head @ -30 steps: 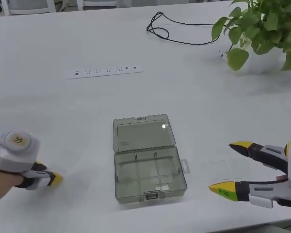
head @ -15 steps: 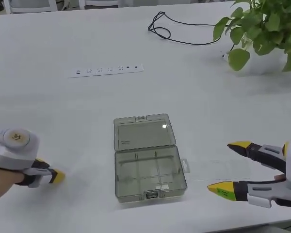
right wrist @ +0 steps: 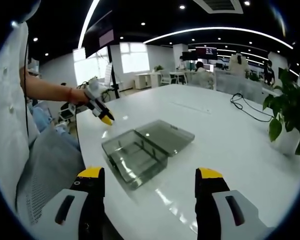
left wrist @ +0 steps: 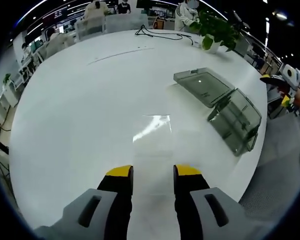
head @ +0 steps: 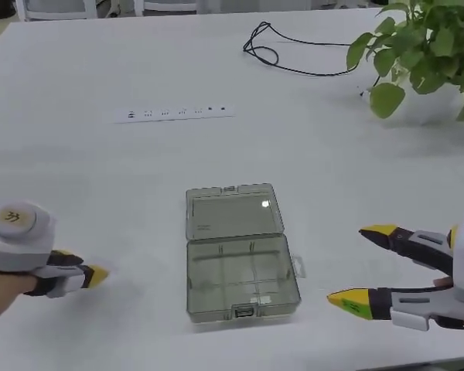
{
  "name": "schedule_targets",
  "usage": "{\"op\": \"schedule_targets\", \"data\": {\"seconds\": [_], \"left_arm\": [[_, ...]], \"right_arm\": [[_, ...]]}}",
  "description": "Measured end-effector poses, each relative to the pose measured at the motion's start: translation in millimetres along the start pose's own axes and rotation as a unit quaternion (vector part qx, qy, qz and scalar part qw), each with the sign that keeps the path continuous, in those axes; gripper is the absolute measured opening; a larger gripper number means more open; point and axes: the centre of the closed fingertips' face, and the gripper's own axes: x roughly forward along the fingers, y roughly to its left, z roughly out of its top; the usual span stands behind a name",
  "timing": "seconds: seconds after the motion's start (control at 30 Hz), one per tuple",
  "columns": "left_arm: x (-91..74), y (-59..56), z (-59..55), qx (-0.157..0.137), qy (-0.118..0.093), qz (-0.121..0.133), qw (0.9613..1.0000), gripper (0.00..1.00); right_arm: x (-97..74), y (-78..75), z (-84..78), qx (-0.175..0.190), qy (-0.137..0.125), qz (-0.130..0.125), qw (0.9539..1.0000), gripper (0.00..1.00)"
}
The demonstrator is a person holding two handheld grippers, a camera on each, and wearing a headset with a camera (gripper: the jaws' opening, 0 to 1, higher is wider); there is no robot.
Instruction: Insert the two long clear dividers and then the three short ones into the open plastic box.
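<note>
Currently my right gripper (head: 348,265) sits spread wide beside the open box (head: 242,282). My left gripper (left wrist: 153,176) is narrowly parted, with a clear divider (left wrist: 152,134) lying just ahead.

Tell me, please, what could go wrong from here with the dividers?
1. The flat clear divider sheet ahead of the left tool hardly shows on the glossy white table; the tool may miss it or only slide it.
2. The smoke-grey transparent plastic box lies unheld, the right tool open beside it and apart; pressing a divider in might push it along.
</note>
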Motion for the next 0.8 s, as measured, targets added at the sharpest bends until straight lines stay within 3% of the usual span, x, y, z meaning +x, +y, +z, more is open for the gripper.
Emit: {"op": "schedule_targets", "data": {"seconds": [0.2, 0.47, 0.67, 0.8], "left_arm": [[-9.7, -15.6, 18.6, -0.011, -0.039, -0.011, 0.9991, 0.30], [-21.6, -46.3, 49.8, -0.011, -0.090, -0.034, 0.9953, 0.30], [-30.9, -71.8, 74.1, -0.018, -0.131, -0.059, 0.9894, 0.30], [-37.1, -88.5, 88.2, -0.023, -0.156, -0.076, 0.9845, 0.30]], "right_arm": [[4.2, 1.7, 15.8, 0.003, -0.014, 0.005, 0.9999, 0.72], [8.7, 6.7, 44.0, 0.012, -0.041, 0.009, 0.9990, 0.67], [11.7, 10.8, 65.4, 0.040, -0.069, 0.012, 0.9967, 0.59], [15.0, 14.3, 76.0, 0.046, -0.074, 0.012, 0.9961, 0.55]]}}
